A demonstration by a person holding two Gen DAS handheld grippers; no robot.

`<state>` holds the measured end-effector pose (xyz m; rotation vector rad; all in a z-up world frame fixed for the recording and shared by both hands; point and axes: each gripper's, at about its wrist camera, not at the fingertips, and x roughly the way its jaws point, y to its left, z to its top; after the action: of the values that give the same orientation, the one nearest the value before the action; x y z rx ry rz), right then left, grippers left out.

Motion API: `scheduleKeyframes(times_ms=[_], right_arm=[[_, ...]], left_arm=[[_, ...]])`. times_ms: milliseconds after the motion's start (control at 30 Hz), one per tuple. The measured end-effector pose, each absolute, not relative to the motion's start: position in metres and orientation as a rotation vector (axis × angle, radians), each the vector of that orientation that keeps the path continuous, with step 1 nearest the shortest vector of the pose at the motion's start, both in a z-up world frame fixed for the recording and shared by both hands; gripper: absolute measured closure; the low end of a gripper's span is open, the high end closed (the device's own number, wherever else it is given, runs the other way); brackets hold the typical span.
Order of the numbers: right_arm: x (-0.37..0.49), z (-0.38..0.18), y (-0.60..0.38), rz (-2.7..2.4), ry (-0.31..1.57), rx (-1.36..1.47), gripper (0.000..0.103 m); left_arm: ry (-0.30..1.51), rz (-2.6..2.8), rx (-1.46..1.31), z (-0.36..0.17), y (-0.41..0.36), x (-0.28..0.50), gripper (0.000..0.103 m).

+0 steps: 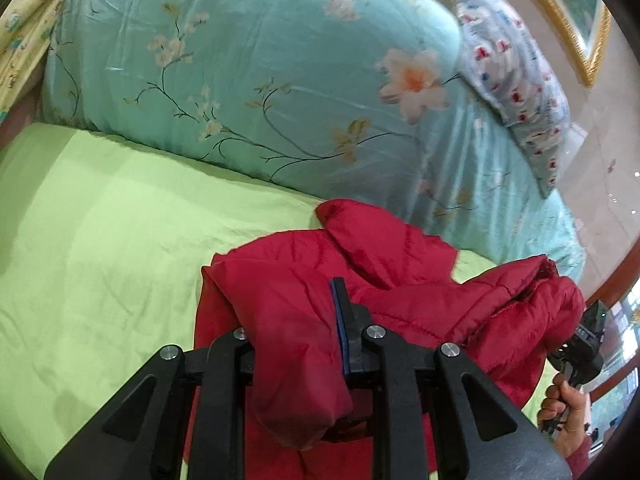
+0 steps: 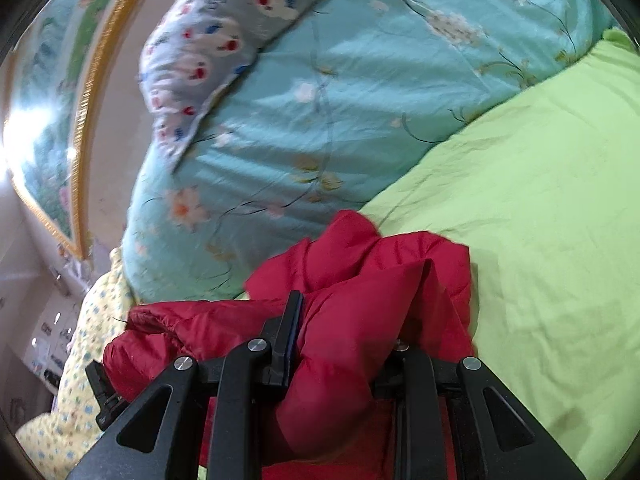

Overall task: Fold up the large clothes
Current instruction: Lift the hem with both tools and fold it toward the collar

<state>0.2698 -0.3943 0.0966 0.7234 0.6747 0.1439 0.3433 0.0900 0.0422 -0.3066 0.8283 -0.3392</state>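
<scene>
— How far along does the folding look to you?

— Early or middle, I'd say. The red padded jacket (image 1: 400, 280) lies bunched on the green bedsheet (image 1: 100, 220), near the foot of the teal flowered quilt (image 1: 240, 80), and it is far from a neat packet. I see lumps, a raised peak of cloth, one puffy end hanging toward the bed's edge.

— Are both grippers on it?

— Yes. The left gripper (image 1: 304, 320) has its jaws clenched on a thick fold of the jacket; the cloth bulges out between the fingers and covers one of them. The right gripper (image 2: 344, 320) is the same, jaws grasping another wad of red fabric. From the left camera you can also spot the right gripper out at the jacket's far end, with the person's hand (image 1: 568, 408) round its handle.

— So nothing finished yet?

— No flat fold that I can see. My guess is they carry two points of the jacket across to lay one part over another. Smoothing and the final folds seem left to do.

— And the patterned pillow (image 1: 512, 80)?

— Well apart from the jacket, up on the quilt.
</scene>
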Motion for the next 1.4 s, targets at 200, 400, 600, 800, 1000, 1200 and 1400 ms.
scheduleKeyframes(times_ms=[200,400,600,800,1000,1200,1400], right_arm=[[0.308,0.063,-0.399,0.061,0.698,0.757,0.079],[0.34,0.032,-0.404,0.008,0.7,0.808,0.077],[0.357,0.006,-0.411,0.011,0.706,0.854,0.077],[0.361,0.004,-0.407,0.007,0.696,0.825,0.078],[0.367,0.002,-0.407,-0.008,0.708,0.828,0.078],[0.368,0.001,-0.406,-0.021,0.705,0.827,0.078],[0.366,0.006,-0.406,-0.023,0.716,0.84,0.074]], left_arm=[[0.872,-0.305,-0.301,0.013,0.08,0.386,0.082],[0.915,-0.285,-0.352,-0.018,0.078,0.419,0.081],[0.923,-0.328,-0.37,-0.02,0.083,0.42,0.077],[0.854,-0.345,-0.317,0.009,0.086,0.376,0.068],[0.779,-0.385,-0.294,0.036,0.082,0.334,0.068],[0.736,-0.519,-0.224,0.046,0.047,0.295,0.068],[0.826,-0.458,0.015,0.005,-0.015,0.3,0.068]])
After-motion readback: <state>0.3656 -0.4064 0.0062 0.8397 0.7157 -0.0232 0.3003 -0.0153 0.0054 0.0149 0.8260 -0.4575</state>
